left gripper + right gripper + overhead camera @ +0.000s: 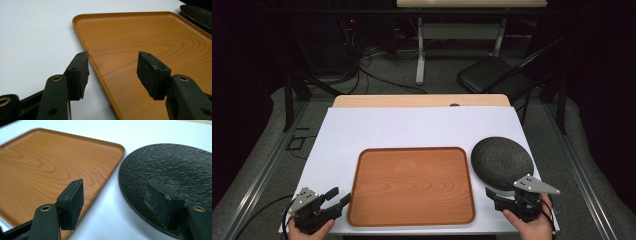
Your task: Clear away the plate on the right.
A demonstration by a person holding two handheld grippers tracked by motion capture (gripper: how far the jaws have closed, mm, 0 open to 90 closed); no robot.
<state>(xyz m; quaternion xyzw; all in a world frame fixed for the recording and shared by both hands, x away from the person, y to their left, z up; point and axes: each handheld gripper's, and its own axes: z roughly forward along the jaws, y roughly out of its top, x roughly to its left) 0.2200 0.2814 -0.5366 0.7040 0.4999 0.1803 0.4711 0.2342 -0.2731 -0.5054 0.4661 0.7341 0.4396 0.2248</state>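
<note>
At the lower right of the high view, the right tongs [494,196] gape wide beside the black plate [502,162]; the left tongs [339,196], also wide, flank the wooden tray [412,220] rim. I'd straddle the plate's near edge squarely before closing.

Left gripper [338,196], right gripper [492,196]: jaws apart (low, level).

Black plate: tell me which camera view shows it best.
The high view: the black plate appears whole, lying on the white table just right of the wooden tray. The right gripper view brings its rough surface close, but the edges are cut off. The left gripper view catches a sliver at the top right corner.
</note>
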